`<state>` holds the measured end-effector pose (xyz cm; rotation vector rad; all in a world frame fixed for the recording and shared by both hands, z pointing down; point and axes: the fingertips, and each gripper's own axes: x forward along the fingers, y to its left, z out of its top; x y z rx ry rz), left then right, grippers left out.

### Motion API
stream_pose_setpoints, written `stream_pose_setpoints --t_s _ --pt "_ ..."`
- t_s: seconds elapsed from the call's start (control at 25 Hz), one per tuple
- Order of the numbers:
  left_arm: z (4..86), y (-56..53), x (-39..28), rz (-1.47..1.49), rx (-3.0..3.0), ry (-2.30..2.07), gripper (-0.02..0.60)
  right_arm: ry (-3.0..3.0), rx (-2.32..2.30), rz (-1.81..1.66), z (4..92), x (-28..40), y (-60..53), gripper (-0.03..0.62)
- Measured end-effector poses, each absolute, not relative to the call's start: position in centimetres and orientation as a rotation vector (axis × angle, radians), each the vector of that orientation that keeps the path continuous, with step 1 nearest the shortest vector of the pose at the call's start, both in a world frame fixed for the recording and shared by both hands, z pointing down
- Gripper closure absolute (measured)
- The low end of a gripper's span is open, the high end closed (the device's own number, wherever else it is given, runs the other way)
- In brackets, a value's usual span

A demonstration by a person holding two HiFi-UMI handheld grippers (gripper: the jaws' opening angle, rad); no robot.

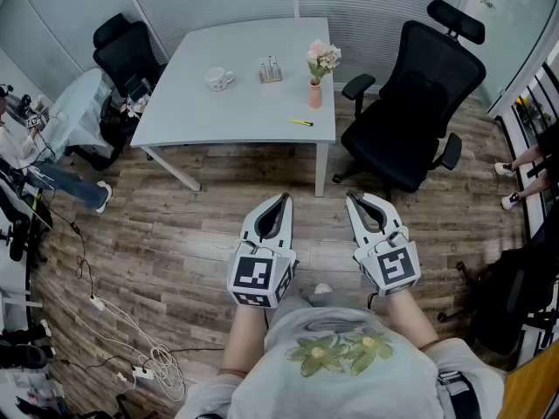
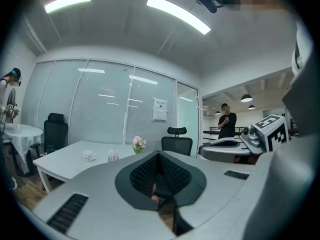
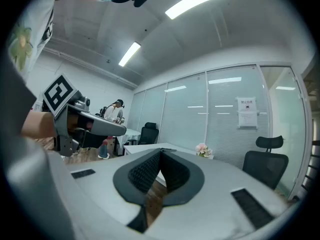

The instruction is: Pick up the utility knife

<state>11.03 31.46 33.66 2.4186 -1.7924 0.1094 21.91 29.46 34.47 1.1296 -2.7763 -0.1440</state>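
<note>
Nearest the lens: flower-print shirt [image 1: 341,356] and two forearms, carrying the left gripper [image 1: 281,197] and the right gripper [image 1: 351,196] side by side above the wooden floor [image 1: 175,234]. Both aimed roughly level toward the white counter [image 1: 218,116], probably a carrying pose for the walk up rather than any reach.

Left jaws pressed together at the tips, nothing gripped. Borne out along its own view, left gripper [image 2: 159,154] with ribbed pads meeting and only a sliver of floor visible through the slot below. Right jaws likewise fully closed and empty, right gripper [image 3: 160,153] showing pads tip to tip. Kept closed, most likely, with no grasp due yet.

Well ahead and apart from both grippers: utility knife [image 1: 301,122], a slim yellow bar lying flat on the counter, close to the near edge and toward the right-hand corner, just in front of the pink vase of flowers [image 1: 315,90]. Lies crosswise to the line of approach, so looks easy to pinch across its narrow body from the near edge.

Farther back on the counter, a mug [image 1: 217,78] and a small rack [image 1: 270,70], both clear of the knife. Off the counter's right end, a black office chair [image 1: 419,94], likely to crowd any approach from that side.

Task judged barely begun. Calls for stepping closer, opening one set of jaws, then lowering over the knife without nudging the vase.
</note>
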Motion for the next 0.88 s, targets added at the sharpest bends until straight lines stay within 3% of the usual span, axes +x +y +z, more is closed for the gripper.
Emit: stream_pose_setpoints --t_s 0.56,0.88 --pt "38.3 25.4 11.2 0.17 2.376 -1.734 0.581 -2.822 1.016 -0.152 37.3 20.3 23.9 0.589" --pt "38.8 15.4 5.1 0.159 2.399 -1.743 0.58 -2.786 1.035 -0.153 38.2 15.6 13.8 0.588"
